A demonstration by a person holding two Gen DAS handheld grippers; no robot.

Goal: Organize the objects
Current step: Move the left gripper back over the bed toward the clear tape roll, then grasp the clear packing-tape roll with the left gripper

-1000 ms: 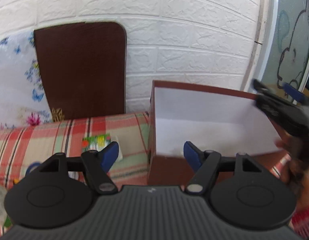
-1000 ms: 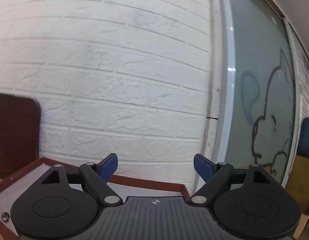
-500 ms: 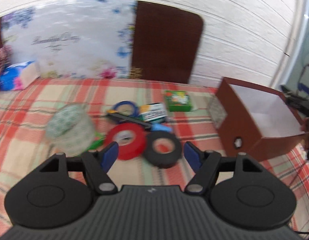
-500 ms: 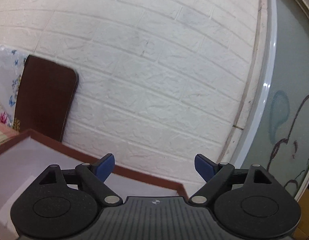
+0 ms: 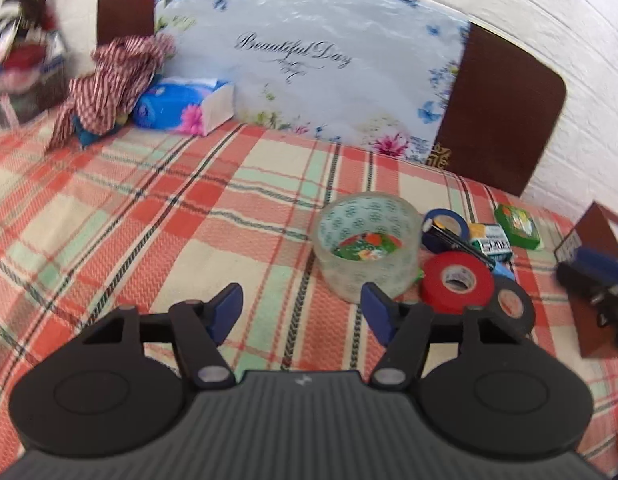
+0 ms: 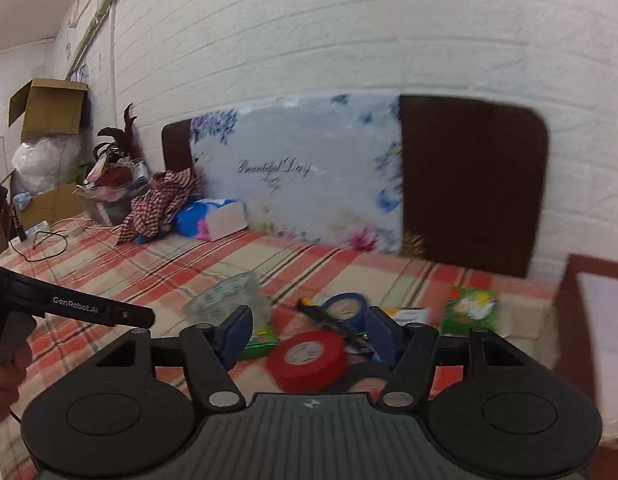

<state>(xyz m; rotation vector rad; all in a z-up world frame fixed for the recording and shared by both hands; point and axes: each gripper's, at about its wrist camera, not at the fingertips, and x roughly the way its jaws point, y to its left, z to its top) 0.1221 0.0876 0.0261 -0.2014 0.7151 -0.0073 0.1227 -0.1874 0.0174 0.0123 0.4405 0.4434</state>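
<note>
A pile of small objects lies on the plaid bed cover: a clear tape roll (image 5: 367, 246), a red tape roll (image 5: 457, 282), a black tape roll (image 5: 513, 304), a blue tape roll (image 5: 445, 226) and a green packet (image 5: 517, 220). My left gripper (image 5: 303, 312) is open and empty, just short of the clear roll. My right gripper (image 6: 311, 334) is open and empty above the red roll (image 6: 309, 358). The brown box (image 6: 597, 320) with a white inside stands at the right. The right gripper also shows in the left wrist view (image 5: 597, 280).
A floral board (image 5: 309, 60) and a brown headboard (image 5: 501, 112) lean on the white brick wall. A tissue pack (image 5: 185, 106) and a checked cloth (image 5: 109, 80) lie at the back left. Cardboard boxes (image 6: 49, 112) stand beyond the bed.
Both grippers have swung left, away from the brown box and the wall, toward the pile of tape rolls. Both stay open and empty.
</note>
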